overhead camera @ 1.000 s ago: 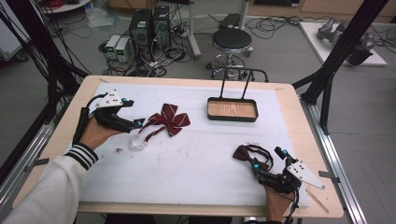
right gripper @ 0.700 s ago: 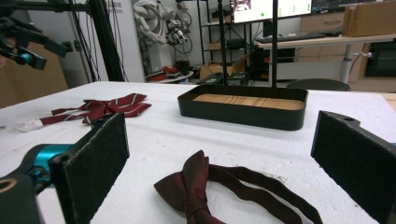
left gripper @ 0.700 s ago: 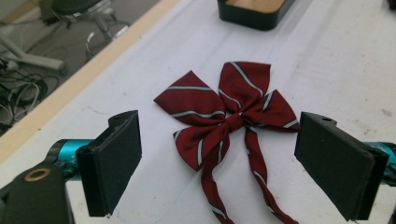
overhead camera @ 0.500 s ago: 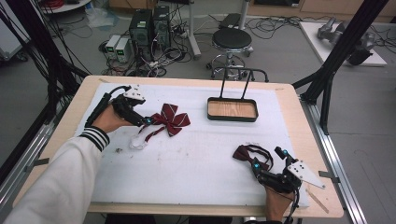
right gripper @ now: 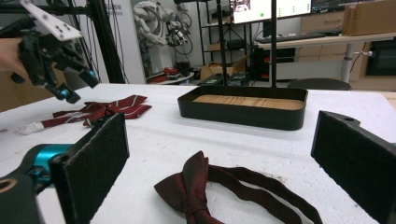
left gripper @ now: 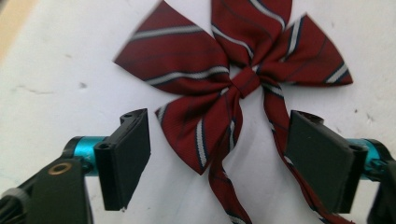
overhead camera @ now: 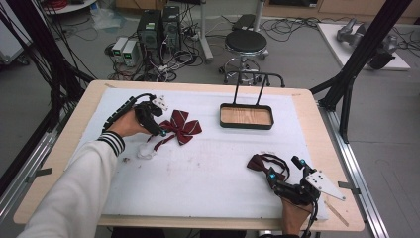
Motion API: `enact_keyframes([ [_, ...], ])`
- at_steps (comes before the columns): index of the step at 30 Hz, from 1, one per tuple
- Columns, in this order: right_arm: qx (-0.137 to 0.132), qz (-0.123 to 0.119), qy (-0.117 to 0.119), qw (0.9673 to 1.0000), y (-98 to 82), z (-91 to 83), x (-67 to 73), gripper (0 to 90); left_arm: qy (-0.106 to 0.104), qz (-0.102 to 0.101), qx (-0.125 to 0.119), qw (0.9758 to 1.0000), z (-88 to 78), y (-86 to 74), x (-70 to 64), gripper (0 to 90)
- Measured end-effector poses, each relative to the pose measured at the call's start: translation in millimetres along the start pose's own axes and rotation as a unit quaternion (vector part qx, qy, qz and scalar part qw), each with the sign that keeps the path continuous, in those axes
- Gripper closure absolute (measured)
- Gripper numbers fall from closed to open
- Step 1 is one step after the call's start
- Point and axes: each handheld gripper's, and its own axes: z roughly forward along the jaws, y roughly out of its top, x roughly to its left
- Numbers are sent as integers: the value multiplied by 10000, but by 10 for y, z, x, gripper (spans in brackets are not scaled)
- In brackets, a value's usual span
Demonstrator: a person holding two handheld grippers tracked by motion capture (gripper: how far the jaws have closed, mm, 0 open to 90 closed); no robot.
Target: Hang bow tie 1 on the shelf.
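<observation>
A dark red bow tie with white stripes (overhead camera: 182, 126) lies on the white mat at the left. My left gripper (overhead camera: 157, 130) comes down on its left side. In the left gripper view the striped bow tie (left gripper: 196, 93) has its lower lobe and tails between the jaws of the left gripper (left gripper: 222, 158). These jaws have just been closing, and their pads stand clear of the cloth. A plain dark red bow tie (overhead camera: 260, 162) lies at the front right. The right gripper (overhead camera: 283, 168) is open just behind it, with the plain bow tie (right gripper: 191, 189) low between its pads.
A black tray (overhead camera: 246, 126) with a wooden floor and a tall handle stands at the back of the mat, right of centre. A white strap end (overhead camera: 146, 152) trails from the striped tie. A stool (overhead camera: 246, 42) and computers (overhead camera: 158, 25) stand beyond the table.
My left hand has moved right and away from the person, from the mat's left edge onto the striped bow tie. The right gripper and the plain bow tie have stayed put.
</observation>
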Motion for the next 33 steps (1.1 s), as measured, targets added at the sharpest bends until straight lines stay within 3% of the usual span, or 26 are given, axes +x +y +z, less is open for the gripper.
enact_keyframes([
  [3, -8, -8, 2, 10000, 0, 3, -4, 32, -61, 210, 432, 9988, 77, 62, 14, 236],
  [5, -11, 3, -3, 10000, 0, 3, -5, 32, -160, 280, 537, 9980, 118, 95, 20, 262],
  [7, 5, 39, 10, 10000, 0, 0, -6, 32, -131, 375, 629, 9972, 156, 124, 29, 279],
  [8, -8, 43, 8, 10000, -1, -2, -8, 32, -121, 395, 664, 9969, 170, 136, 37, 340],
  [10, -39, 13, 14, 10000, -1, 0, -15, 32, -140, 433, 730, 9963, 185, 158, 55, 359],
  [12, -34, 60, 11, 10000, -1, -3, -16, 32, -169, 501, 820, 9952, 201, 170, 64, 435],
  [18, -27, 92, 20, 10000, -1, -5, -20, 32, -288, 509, 926, 9940, 247, 186, 82, 482],
  [20, -20, 116, 17, 9999, 0, -8, -19, 32, -332, 595, 1072, 9919, 268, 189, 82, 513],
  [22, -30, 104, 22, 9999, -1, -7, -23, 32, -354, 506, 1090, 9921, 290, 183, 74, 578],
  [25, -28, 127, 27, 9999, -1, -10, -23, 32, -387, 545, 1278, 9895, 309, 185, 80, 645],
  [26, -57, 88, 19, 9999, -1, -8, -31, 32, -380, 568, 1293, 9892, 312, 186, 72, 760],
  [27, -57, 88, 19, 9999, -1, -8, -31, 32, -361, 544, 1331, 9889, 311, 193, 66, 760],
  [28, -58, 97, 19, 9999, -2, -8, -31, 32, -340, 512, 1363, 9888, 310, 200, 60, 823],
  [33, -60, 107, 26, 9999, -2, -9, -33, 32, -343, 321, 1406, 9890, 309, 214, 40, 862],
])
